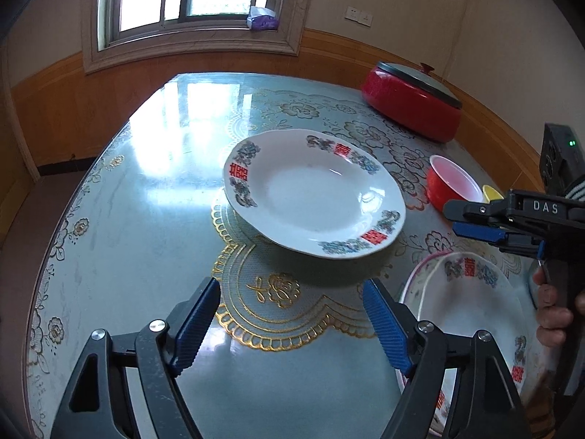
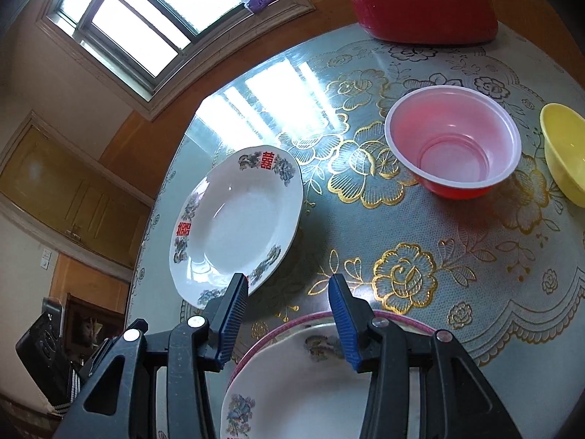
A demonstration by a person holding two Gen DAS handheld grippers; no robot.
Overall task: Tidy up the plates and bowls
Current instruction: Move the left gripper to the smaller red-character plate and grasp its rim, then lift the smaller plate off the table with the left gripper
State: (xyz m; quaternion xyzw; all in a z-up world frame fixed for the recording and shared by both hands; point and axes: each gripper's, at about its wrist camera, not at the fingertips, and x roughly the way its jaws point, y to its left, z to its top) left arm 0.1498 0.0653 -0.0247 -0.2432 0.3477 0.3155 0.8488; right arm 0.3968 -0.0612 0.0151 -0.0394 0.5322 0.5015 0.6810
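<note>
A white deep plate [image 1: 314, 190] [image 2: 237, 223] with red characters and flowers on its rim lies alone on the table's middle. My left gripper [image 1: 292, 314] hovers just short of it, open, with only the gold-patterned mat between its blue pads. A stack of plates [image 1: 471, 314] [image 2: 310, 376], a flowered white one on a pink-rimmed one, sits at the near right. My right gripper [image 2: 289, 311] [image 1: 453, 217] hangs over the stack's far rim, open, its pads pressing on nothing. A red bowl [image 2: 453, 142] [image 1: 453, 183] and a yellow bowl [image 2: 565, 153] [image 1: 491, 193] stand farther right.
A red lidded pot [image 1: 413, 106] [image 2: 424, 11] stands at the table's far right edge. The round glass-topped table [image 1: 109, 237] drops off at the left. A window and wood-panelled wall lie behind. A person's hand [image 1: 552, 311] holds the right gripper's handle.
</note>
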